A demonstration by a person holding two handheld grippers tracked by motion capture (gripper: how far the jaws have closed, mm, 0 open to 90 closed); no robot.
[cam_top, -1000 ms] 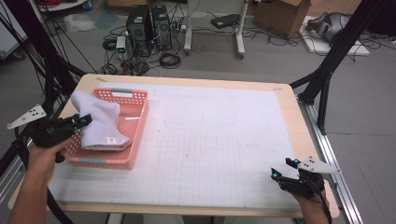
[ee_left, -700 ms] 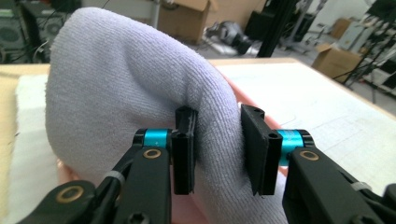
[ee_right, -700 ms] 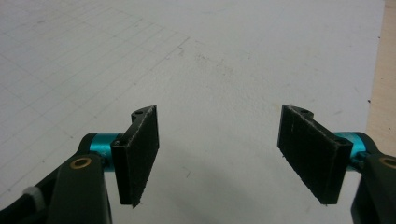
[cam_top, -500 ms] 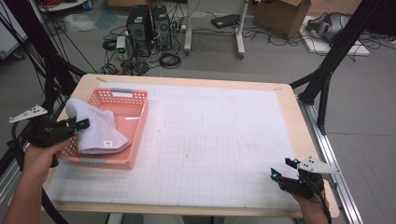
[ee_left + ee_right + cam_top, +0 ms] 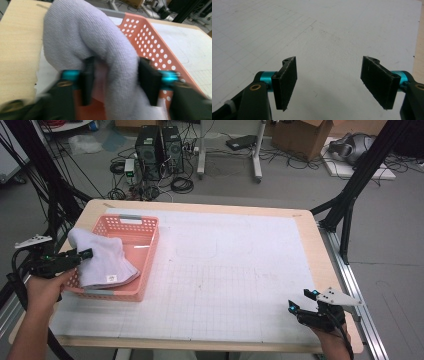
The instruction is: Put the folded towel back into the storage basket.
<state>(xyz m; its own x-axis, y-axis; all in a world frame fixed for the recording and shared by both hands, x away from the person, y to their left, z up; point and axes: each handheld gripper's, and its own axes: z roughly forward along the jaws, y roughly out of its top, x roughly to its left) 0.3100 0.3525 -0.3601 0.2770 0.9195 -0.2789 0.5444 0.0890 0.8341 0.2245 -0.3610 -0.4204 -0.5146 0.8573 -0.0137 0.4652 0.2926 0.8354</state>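
Observation:
A light grey towel (image 5: 105, 262) lies bunched in the pink perforated basket (image 5: 145, 227) at the table's left, its near corner spilling over the basket's left rim. My left gripper (image 5: 86, 255) reaches in from the left. Its jaws have just been closing, and a thick fold of the towel (image 5: 100, 37) sits between them. That fold arches above the pads, with the basket's wall (image 5: 155, 42) behind it. My right gripper (image 5: 300, 300) rests low at the table's front right corner. It (image 5: 329, 77) stands open over bare white mat with nothing between its pads.
A white gridded mat (image 5: 240, 270) covers the wooden table (image 5: 310, 235). Black frame legs (image 5: 350, 195) rise at the right and left edges. Computers, cables and boxes stand on the floor beyond the far edge.
The towel has shifted slightly to the left over the basket's rim with the left gripper at it. The right gripper has not moved.

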